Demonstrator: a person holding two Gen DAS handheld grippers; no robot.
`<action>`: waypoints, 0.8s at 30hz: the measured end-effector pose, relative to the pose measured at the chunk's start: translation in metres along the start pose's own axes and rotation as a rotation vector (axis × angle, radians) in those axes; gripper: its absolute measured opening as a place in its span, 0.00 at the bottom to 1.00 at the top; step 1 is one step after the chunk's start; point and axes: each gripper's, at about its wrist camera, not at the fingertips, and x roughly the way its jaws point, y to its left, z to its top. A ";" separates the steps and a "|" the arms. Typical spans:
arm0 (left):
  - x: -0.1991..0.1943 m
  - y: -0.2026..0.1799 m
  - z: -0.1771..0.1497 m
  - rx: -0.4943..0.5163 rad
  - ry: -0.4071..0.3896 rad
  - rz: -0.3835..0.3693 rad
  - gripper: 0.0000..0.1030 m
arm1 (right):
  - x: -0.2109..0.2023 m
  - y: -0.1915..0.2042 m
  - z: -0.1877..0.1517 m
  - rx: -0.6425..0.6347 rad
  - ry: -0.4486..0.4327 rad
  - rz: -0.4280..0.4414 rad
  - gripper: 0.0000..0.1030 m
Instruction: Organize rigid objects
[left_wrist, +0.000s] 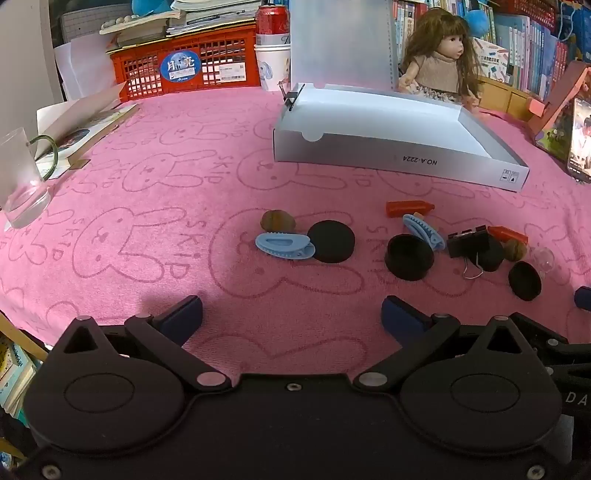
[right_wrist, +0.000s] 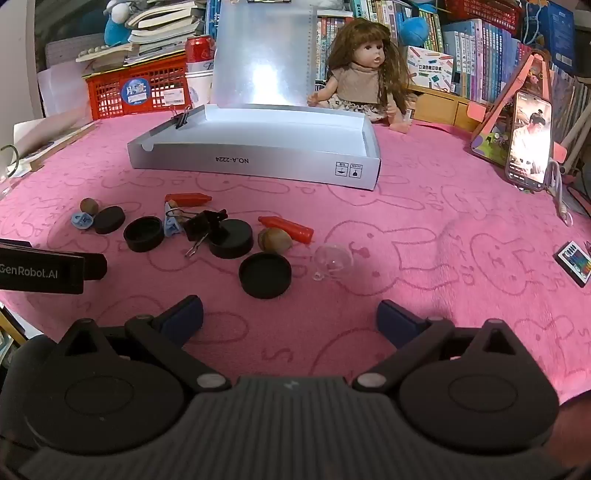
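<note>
Round black caps (right_wrist: 265, 275), ridged blue clips (left_wrist: 284, 246), fuzzy pink towel (right_wrist: 424, 221), both claws (left_wrist: 291, 317) (right_wrist: 290, 317) spread, holding nothing

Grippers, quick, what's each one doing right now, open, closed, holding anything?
Left gripper: open, holding nothing, above the pink cloth.
Right gripper: open, holding nothing, just short of a black cap.

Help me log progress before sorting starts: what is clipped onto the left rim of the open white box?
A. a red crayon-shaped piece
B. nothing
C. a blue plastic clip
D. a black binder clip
D: a black binder clip sits clamped on the left rim of the white box, while the blue clips and red pieces lie on the pink cloth in front.
</note>
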 end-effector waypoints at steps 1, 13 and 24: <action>0.000 0.000 0.000 0.001 0.002 0.001 1.00 | 0.000 0.001 0.000 0.000 0.002 0.000 1.00; 0.000 0.000 0.000 0.002 0.005 0.002 1.00 | 0.001 0.005 -0.001 0.008 0.014 -0.005 1.00; 0.000 0.000 0.000 0.002 0.005 0.002 1.00 | 0.001 0.001 0.001 0.009 0.021 -0.003 1.00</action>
